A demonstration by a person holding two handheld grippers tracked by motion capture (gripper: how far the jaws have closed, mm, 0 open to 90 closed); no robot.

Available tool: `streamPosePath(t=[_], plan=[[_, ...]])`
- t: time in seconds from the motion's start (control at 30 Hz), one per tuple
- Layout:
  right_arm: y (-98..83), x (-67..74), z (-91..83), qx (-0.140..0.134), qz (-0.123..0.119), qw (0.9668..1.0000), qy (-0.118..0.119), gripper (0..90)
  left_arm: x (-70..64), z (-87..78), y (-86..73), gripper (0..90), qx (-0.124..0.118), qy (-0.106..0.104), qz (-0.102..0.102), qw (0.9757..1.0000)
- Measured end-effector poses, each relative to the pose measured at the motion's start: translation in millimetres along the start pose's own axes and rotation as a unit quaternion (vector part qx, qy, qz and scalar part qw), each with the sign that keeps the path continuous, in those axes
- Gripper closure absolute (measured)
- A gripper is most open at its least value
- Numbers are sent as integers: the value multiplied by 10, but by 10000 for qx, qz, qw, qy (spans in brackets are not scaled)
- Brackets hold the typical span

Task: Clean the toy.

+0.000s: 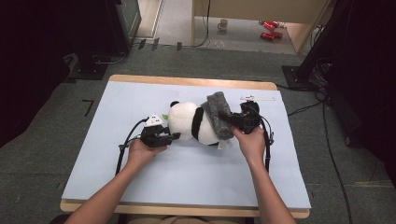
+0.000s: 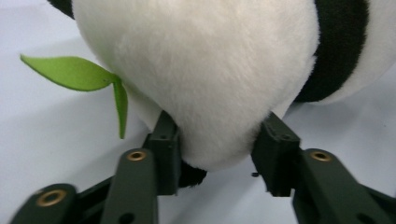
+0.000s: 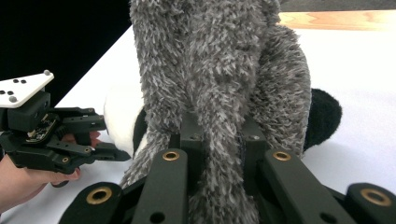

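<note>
On the pale blue table (image 1: 140,186), high view: item one, a plush panda (image 1: 192,122), white body with a black band, lying on its side at the middle of the sheet; item two, a grey fuzzy cloth (image 1: 218,113), draped over the panda's right-hand end. Your left gripper (image 1: 172,136) meets the white end of the toy and your right gripper (image 1: 229,119) sits at the cloth; a wooden table edge shows beyond. Judge both items light, soft and yielding: neither is likely to break, but the stuffing should squash under the pads and the pile may slide, so take a full bulge of plush or a bunched fold of cloth, not a thin edge. Left gripper view: the panda (image 2: 201,70) shows short, dense white pile, rounded and full, with a black band at the right and a flat green felt leaf (image 2: 74,74) at the left. Your jaws stand at a middling width, one pad on each side of a white bulge and pressing it inward, so the toy is pinched between them. Right gripper view: the grey cloth (image 3: 219,70) is long-piled, shaggy, hanging in thick folds over the panda (image 3: 322,114); your jaws are drawn narrow and clamp one fold between the pads. Your left gripper (image 3: 116,156) appears farther off, beside the white plush.
</note>
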State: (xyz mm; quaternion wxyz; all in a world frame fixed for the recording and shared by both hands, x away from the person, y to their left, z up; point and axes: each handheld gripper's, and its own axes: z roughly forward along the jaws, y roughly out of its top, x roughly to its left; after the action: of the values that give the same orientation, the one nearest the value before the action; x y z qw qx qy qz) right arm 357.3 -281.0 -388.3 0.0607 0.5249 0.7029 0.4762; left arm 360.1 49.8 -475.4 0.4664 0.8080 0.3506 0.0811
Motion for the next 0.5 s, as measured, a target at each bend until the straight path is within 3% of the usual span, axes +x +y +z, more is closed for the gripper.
streamPosePath(t=[0.1, 0.27, 0.4, 0.5], plan=[[28, 21, -30, 48, -13, 10000, -8, 778, -94, -97, 9, 645, 53, -7, 52, 10000], [111, 123, -133, 119, 18, 9999, 101, 781, -255, -280, -4, 653, 403, -125, -317, 9986], [178, 352, -214, 57, -133, 9995, 286, 781, -364, -411, -66, 650, 299, -92, -395, 9987], [183, 538, -186, 92, -245, 9987, 436, 781, -404, -401, -95, 648, 160, -57, -419, 9990]])
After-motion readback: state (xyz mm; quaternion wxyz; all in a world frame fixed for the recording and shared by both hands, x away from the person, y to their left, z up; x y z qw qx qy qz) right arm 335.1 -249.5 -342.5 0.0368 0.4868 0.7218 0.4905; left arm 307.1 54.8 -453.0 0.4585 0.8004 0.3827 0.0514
